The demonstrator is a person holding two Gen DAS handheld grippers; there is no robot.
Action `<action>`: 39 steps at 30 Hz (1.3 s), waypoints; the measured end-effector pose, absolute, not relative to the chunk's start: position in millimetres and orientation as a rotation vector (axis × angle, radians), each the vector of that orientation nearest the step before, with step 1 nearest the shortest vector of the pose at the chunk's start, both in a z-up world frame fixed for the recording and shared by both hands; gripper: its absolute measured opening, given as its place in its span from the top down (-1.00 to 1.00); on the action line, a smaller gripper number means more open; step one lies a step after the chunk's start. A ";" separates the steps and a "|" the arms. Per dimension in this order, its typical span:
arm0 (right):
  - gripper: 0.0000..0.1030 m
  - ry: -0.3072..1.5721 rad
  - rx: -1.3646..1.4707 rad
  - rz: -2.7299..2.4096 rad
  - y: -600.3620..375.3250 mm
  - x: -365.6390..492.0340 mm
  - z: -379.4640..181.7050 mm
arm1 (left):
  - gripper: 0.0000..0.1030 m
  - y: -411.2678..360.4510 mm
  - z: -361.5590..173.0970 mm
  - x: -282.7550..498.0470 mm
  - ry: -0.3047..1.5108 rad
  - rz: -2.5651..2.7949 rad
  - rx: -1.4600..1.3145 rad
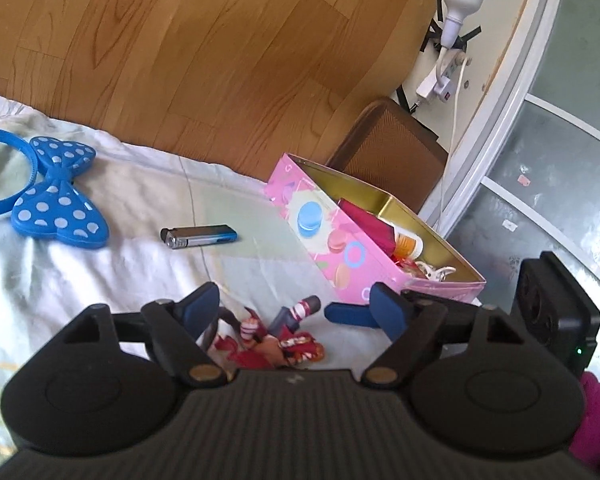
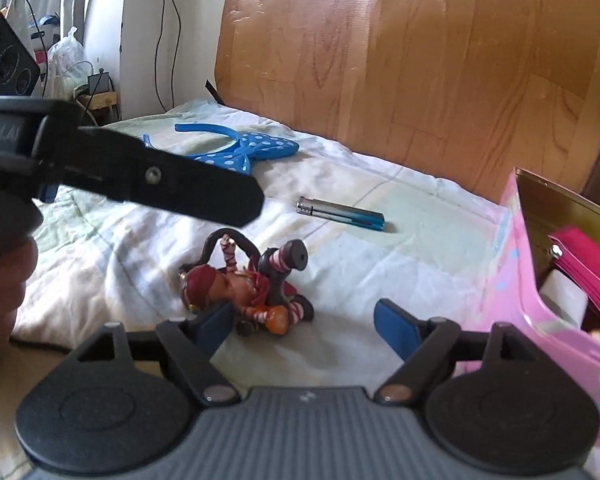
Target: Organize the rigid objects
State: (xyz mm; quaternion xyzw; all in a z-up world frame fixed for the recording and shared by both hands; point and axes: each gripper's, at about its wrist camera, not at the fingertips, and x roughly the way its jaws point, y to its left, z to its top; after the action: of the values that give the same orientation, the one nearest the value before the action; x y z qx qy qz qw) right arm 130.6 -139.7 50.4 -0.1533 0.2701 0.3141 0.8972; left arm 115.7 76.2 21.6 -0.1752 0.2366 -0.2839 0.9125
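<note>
1. Left gripper (image 1: pixel 296 308): jaws spread wide, holding nothing. Blue pads; it hangs low over the bed, the figurine lying between and just below the fingers.
2. Right gripper (image 2: pixel 304 320): jaws spread wide, holding nothing. The left pad (image 2: pixel 216 326) sits just beside the figurine's head; whether they touch cannot be told.
3. Figurine (image 2: pixel 252 284): small doll, red hair, red and orange dress, striped legs, one dark boot raised. Lies on its side on the sheet, near centre, outside the box. Seen also in the left wrist view (image 1: pixel 276 338), partly hidden by the gripper body.
4. Left gripper arm, seen from the right wrist view (image 2: pixel 160 180): black bar crossing the upper left, above the figurine.
5. Sheet (image 1: pixel 112 272): white and pale green, wrinkled, covering the bed.
6. Lighter (image 1: pixel 198 237): silver and blue, lying flat on the sheet, beyond the figurine, well apart from it.
7. Headband (image 1: pixel 58 202): blue with a white-dotted bow, on the sheet at far left.
8. Box (image 1: pixel 328 236): pink printed outside, gold inside, open-topped, on the right edge of the bed. Holds a magenta item (image 1: pixel 364 220), an orange-and-white tube (image 1: pixel 408 246) and smaller bits too jumbled to name.
9. Wood panel (image 1: pixel 204 60): backs the bed on the far side.
</note>
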 end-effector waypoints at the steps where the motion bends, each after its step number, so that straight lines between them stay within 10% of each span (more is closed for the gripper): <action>1: -0.61 0.556 -0.318 0.651 -138.8 131.4 49.9 | -0.63 75.3 21.2 115.4 0.494 -0.579 -0.354; 13: -0.82 0.584 -0.270 0.651 -141.3 147.9 47.0 | -0.59 73.0 7.0 131.7 0.633 -0.484 -0.318; 16: -0.59 0.582 -0.276 0.679 -136.3 148.0 46.9 | -0.58 74.2 7.8 130.8 0.621 -0.458 -0.314; 20: 0.35 0.565 -0.278 0.752 -132.2 138.2 49.6 | -0.44 79.3 6.8 133.1 0.625 -0.444 -0.341; 39: 0.41 0.539 -0.329 0.636 -159.9 74.0 55.2 | -0.35 42.6 13.4 110.3 0.588 -0.678 -0.158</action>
State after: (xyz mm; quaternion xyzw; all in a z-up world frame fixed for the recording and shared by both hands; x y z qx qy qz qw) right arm 74.0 -160.0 55.2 -0.1588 0.2605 0.3073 0.9014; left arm 110.3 42.6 13.4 -0.0765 0.2841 -0.3275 0.8979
